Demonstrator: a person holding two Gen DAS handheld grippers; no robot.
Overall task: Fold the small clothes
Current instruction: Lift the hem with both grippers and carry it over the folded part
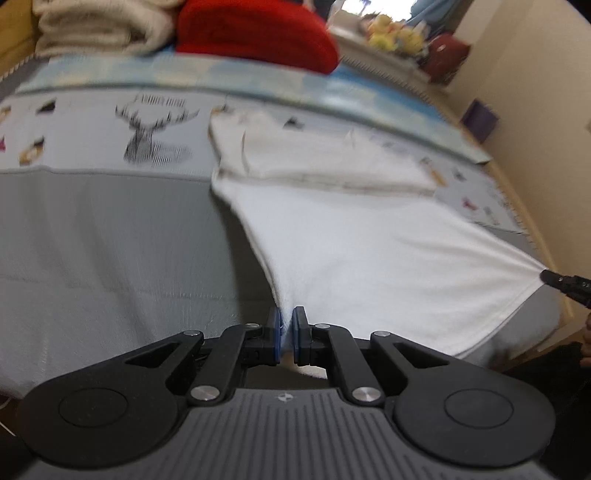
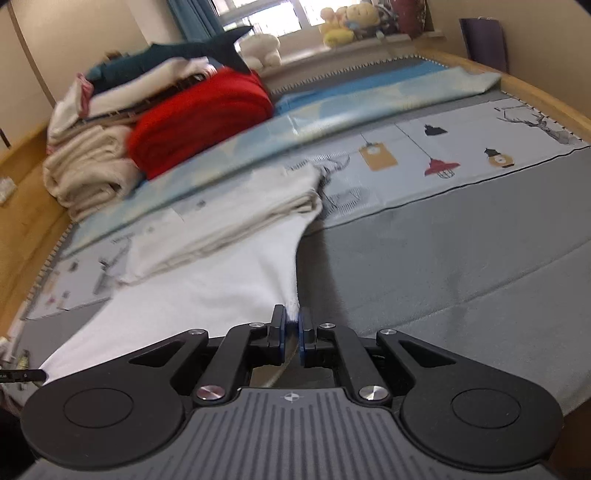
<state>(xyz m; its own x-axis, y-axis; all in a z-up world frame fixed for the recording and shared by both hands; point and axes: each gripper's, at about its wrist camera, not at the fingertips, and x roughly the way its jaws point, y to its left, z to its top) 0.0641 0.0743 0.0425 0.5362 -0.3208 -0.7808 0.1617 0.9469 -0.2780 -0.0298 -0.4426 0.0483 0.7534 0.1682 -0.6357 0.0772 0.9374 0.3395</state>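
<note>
A white cloth (image 1: 369,254) lies stretched over the grey bed cover, its far part folded into a cream-edged stack (image 1: 314,155). My left gripper (image 1: 287,332) is shut on one near corner of the cloth. My right gripper (image 2: 292,332) is shut on the other near corner (image 2: 291,306). The cloth (image 2: 207,295) hangs taut between the two. The right gripper's tip shows in the left wrist view (image 1: 554,277) at the cloth's right corner. The left gripper's tip shows in the right wrist view (image 2: 33,376) at the left edge.
A grey mat (image 1: 110,240) with a printed deer panel (image 1: 147,136) covers the bed. A red blanket (image 2: 199,118) and cream folded towels (image 2: 88,170) are piled at the far side. Plush toys (image 2: 347,22) sit on the windowsill. A wooden bed edge (image 2: 546,96) runs along the right.
</note>
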